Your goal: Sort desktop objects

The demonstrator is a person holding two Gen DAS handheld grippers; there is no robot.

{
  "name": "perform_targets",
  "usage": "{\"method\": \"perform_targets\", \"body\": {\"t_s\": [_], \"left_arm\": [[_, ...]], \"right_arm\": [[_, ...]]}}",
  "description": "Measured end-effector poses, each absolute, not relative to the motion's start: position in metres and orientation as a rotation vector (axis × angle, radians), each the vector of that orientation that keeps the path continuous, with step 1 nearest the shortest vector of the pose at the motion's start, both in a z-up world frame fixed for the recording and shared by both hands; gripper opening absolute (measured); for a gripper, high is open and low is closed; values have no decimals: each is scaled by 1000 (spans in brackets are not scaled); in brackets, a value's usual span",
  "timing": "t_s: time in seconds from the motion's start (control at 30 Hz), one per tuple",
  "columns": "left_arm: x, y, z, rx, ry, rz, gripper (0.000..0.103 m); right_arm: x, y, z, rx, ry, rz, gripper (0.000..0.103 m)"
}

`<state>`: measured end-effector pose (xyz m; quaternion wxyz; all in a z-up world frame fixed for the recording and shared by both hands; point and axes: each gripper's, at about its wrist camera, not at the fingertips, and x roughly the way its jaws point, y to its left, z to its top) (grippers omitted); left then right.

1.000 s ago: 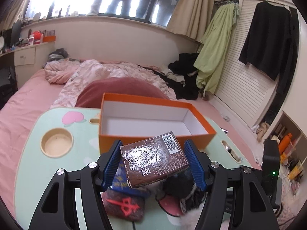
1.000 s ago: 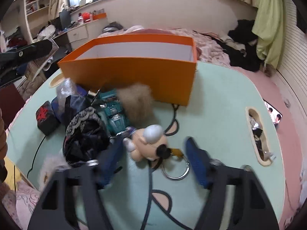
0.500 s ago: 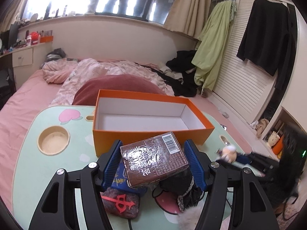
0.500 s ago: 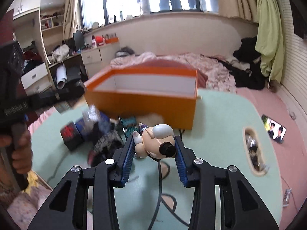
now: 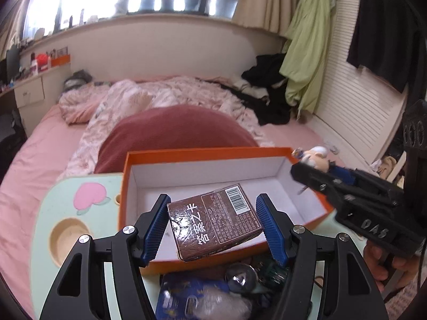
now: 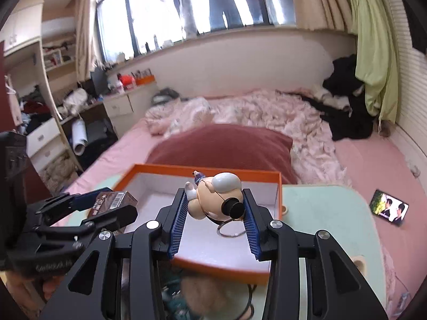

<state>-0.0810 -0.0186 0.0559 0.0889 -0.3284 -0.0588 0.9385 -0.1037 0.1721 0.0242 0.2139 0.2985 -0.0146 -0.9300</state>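
Left gripper (image 5: pixel 216 226): fingers (image 5: pixel 156 226) clamped on a brown packet (image 5: pixel 213 221), barcode face up, tilted, held above the near wall of the orange box (image 5: pixel 267 150). Packet is clear of the box floor.

Right gripper (image 6: pixel 213 220): fingers (image 6: pixel 177 220) closed on a small figurine keychain (image 6: pixel 213 197), pale body with white cap, lying sideways between the pads. Its metal ring (image 6: pixel 230 229) hangs below the figurine. Held over the open box, right of the left gripper; in the left wrist view it shows at the box's right end (image 5: pixel 315 160).

Below and nearest, on the pale green bench (image 5: pixel 66 186): a heap of unsorted things against the box's near wall, including a blue printed pouch (image 5: pixel 186 296), a shiny round piece (image 5: pixel 240 280) and a teal item (image 5: pixel 272 274). The right wrist view shows something furry (image 6: pixel 202 290) there, blurred.

Box: white inside, lid off, sitting on the bench. Bench has a round cup recess (image 5: pixel 69 240) at left and a pink heart print (image 5: pixel 89 197).

Beyond the bench: bed with a dark red cushion (image 5: pixel 173 133) and pink quilt (image 5: pixel 160 96). A phone (image 6: pixel 389 209) with lit screen lies on the pink sheet at right. Farthest: window wall, green garment (image 5: pixel 309 53) hanging by the wardrobe.
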Motion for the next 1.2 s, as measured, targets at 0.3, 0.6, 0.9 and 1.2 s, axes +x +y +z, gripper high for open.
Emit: {"method": "perform_targets", "body": {"t_s": [0.3,0.6,0.9,1.2], "left_arm": [[-66,-22,55,-903,-250,2799,91],[8,-45,80,-766,-347,2806,101],[67,-40,25,-1041,-175,2779,101],[67,-24,-15,-1275,34,2799,101]], "right_arm": [[-113,177,1,899,-27,-2668,48],[-43,194,34,706,-42,-2671,68],[21,200,-18,875,131,-2592,77],[10,218,-51,1088,82,-2582,84]]}}
